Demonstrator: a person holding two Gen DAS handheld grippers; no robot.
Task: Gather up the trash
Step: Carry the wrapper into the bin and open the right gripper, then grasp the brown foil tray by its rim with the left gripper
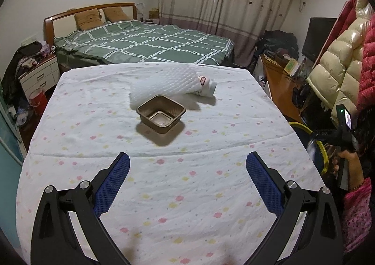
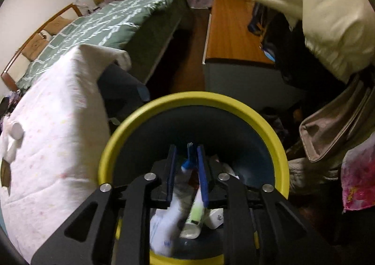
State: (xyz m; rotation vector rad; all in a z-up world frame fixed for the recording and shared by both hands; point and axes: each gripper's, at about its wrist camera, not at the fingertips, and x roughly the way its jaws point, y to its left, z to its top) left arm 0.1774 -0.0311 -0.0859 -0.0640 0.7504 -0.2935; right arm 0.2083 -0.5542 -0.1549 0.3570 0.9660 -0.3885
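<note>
A brown plastic tray (image 1: 161,112) sits mid-table on the flowered cloth (image 1: 164,171). Behind it lies a white foam sleeve (image 1: 161,82) with a white bottle (image 1: 205,88) on its side. My left gripper (image 1: 187,164) is open and empty, above the near part of the table. My right gripper (image 2: 186,152) hangs over a yellow-rimmed dark bin (image 2: 131,119) beside the table. Its jaws stand a small gap apart, with a thin blue item (image 2: 189,156) between them; whether they grip it is unclear. Bottles and wrappers (image 2: 194,213) lie in the bin. The bottle's cap (image 2: 17,130) shows at the left.
A green plaid bed (image 1: 145,42) stands behind the table. A wooden desk (image 1: 279,80) with clutter is at the right, with hanging jackets (image 1: 339,59). A nightstand (image 1: 39,75) and a red bucket (image 1: 37,98) are at the left. A tan bag (image 2: 332,124) hangs near the bin.
</note>
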